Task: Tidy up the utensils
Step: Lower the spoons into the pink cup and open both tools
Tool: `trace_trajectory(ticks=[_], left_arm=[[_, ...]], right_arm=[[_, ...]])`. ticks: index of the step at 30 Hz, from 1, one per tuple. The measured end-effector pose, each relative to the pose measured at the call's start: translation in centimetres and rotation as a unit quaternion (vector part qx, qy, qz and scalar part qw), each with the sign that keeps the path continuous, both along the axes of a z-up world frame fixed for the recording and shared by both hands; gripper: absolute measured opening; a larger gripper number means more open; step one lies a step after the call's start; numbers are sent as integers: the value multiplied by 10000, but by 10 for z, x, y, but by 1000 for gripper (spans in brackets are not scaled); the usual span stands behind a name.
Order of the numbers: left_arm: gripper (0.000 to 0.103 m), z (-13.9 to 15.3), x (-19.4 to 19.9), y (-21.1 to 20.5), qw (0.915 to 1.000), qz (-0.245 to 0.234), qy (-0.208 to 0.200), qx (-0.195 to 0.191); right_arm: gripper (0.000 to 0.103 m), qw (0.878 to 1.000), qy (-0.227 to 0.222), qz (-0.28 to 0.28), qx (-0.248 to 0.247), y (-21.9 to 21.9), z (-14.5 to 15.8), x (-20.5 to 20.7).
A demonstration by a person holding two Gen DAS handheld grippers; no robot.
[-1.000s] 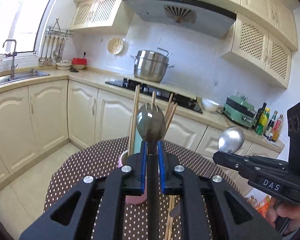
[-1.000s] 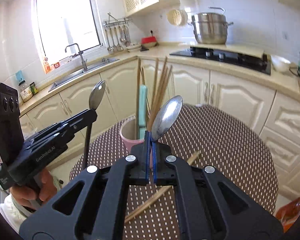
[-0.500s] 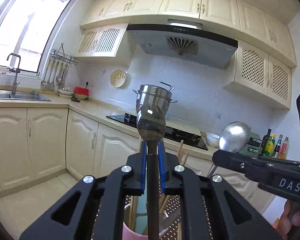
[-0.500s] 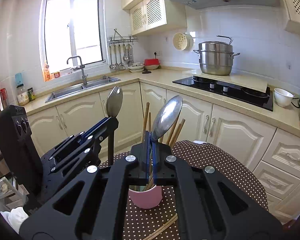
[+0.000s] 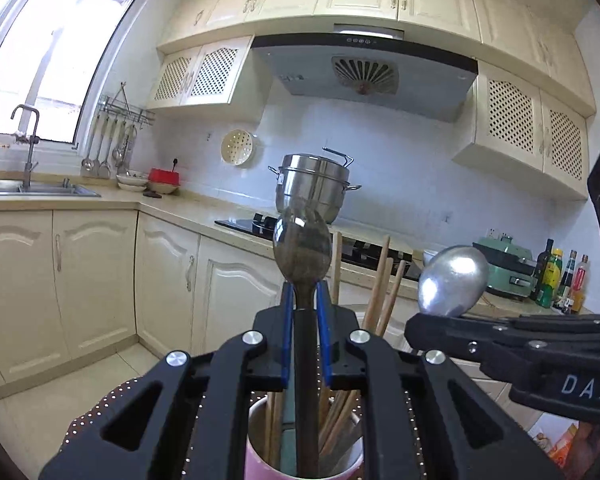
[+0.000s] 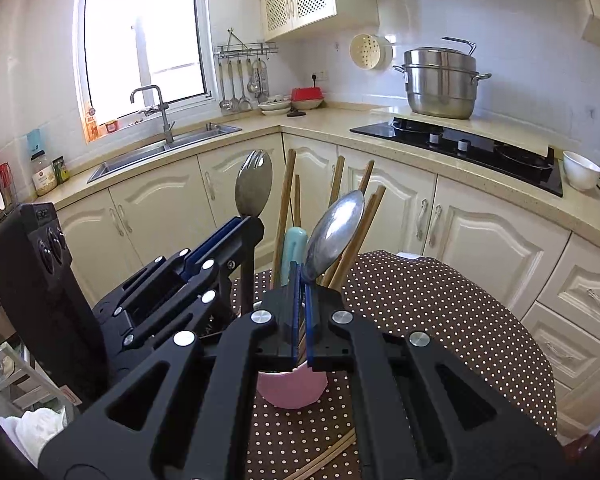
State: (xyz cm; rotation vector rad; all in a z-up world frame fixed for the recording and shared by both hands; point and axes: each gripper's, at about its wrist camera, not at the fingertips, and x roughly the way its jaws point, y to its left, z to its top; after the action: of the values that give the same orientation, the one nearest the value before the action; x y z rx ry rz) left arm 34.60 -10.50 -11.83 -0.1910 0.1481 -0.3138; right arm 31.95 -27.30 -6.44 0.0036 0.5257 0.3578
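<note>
My left gripper (image 5: 304, 296) is shut on a spork (image 5: 302, 244) held upright, and its dark handle runs down into the mouth of the pink cup (image 5: 256, 452). The cup holds several wooden chopsticks (image 5: 380, 284). My right gripper (image 6: 300, 280) is shut on a silver spoon (image 6: 334, 232), bowl up and tilted right, just in front of the pink cup (image 6: 292, 388). Beside the chopsticks (image 6: 284, 200) a teal utensil (image 6: 294, 244) stands in it. In the right wrist view the left gripper (image 6: 252, 224) and the spork (image 6: 254, 188) hang at the cup's left.
The cup stands on a round table with a brown dotted cloth (image 6: 440, 320). Loose chopsticks (image 6: 332, 456) lie on it near the front. Behind are cabinets, a sink (image 6: 160, 152), a black hob (image 6: 460, 148) with a steel pot (image 6: 440, 80), and bottles (image 5: 560, 280) at the right.
Both grippers have come in toward the pink cup. The spork's handle now hangs at the cup's mouth, and the spoon sits close in front of the chopsticks.
</note>
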Motion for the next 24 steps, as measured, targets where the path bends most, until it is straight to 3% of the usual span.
trace_trajectory(ticks=[13, 19, 24], left_arm=[[12, -6, -8, 6, 9999, -36, 33, 94], [6, -13, -4, 15, 9994, -177, 261, -138], [4, -23, -6, 17, 9987, -268, 432, -41]], right_arm=[[2, 9999, 112, 18, -29, 4, -6, -2], [2, 9999, 140, 9, -35, 5, -9, -3], [3, 9998, 198, 32, -59, 7, -13, -3]])
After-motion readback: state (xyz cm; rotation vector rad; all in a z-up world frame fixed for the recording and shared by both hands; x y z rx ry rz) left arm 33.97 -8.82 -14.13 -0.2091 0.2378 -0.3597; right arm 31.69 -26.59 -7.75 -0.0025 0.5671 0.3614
